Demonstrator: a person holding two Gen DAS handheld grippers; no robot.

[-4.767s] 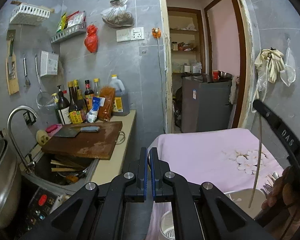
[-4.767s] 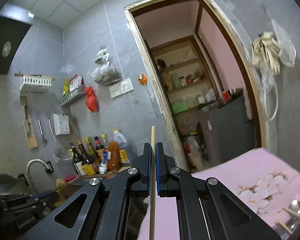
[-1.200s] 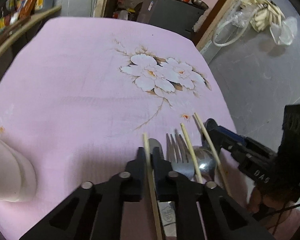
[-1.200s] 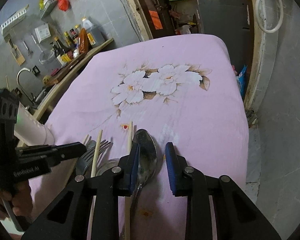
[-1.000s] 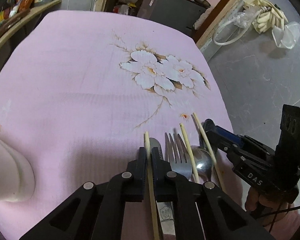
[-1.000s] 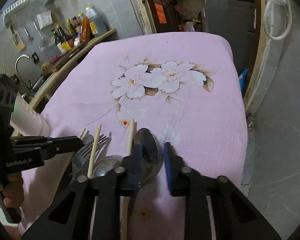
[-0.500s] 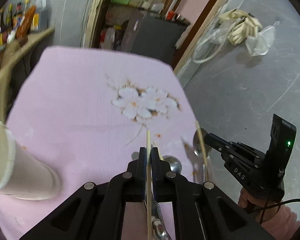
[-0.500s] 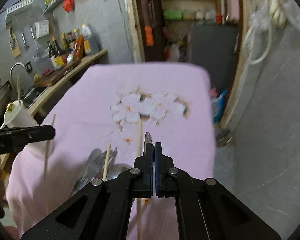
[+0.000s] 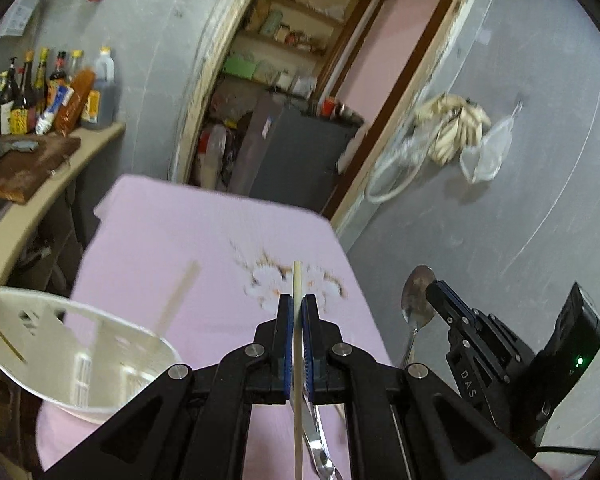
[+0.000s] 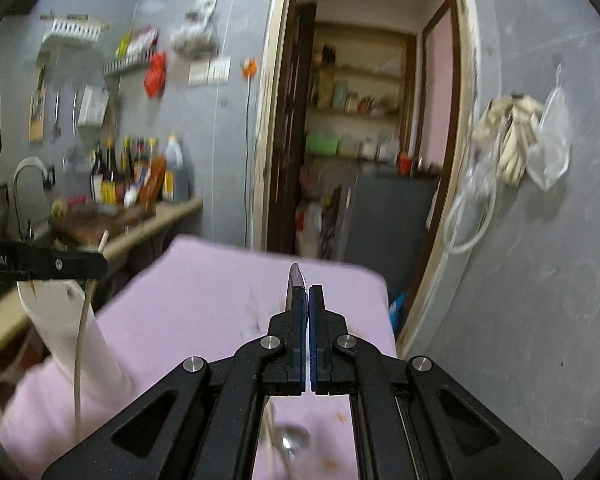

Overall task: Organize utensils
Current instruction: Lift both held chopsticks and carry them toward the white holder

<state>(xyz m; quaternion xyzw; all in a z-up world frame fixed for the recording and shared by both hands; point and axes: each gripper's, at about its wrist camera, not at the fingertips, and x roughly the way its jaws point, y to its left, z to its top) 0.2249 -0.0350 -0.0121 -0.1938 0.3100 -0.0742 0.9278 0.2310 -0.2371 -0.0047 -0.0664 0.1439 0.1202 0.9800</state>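
Observation:
My left gripper point(image 9: 297, 300) is shut on a pale wooden chopstick point(image 9: 297, 352), lifted above the pink-clothed table point(image 9: 180, 240). To its lower left stands the white slotted utensil holder point(image 9: 80, 344), with another chopstick point(image 9: 178, 296) sticking out of it. My right gripper point(image 10: 309, 292) is shut on a metal spoon point(image 10: 295, 280) whose bowl pokes past the fingertips. In the left wrist view that spoon point(image 9: 418, 296) hangs from the right gripper point(image 9: 434, 290). The right wrist view shows the left gripper point(image 10: 100, 263) with its chopstick point(image 10: 80, 340) before the holder point(image 10: 60, 320). Another spoon point(image 10: 294, 440) lies on the cloth.
A kitchen counter point(image 9: 60, 168) with a wooden cutting board point(image 9: 24, 168) and bottles point(image 9: 52, 92) runs along the left, with a sink tap point(image 10: 24, 184) further along. Beyond the table an open doorway shows a dark cabinet point(image 9: 300, 152). Bags point(image 9: 456, 124) hang on the right wall.
The right gripper has shut on the spoon. Both grippers have lifted off the table with chopstick and spoon and tilted up, and the white holder now shows close at the left.

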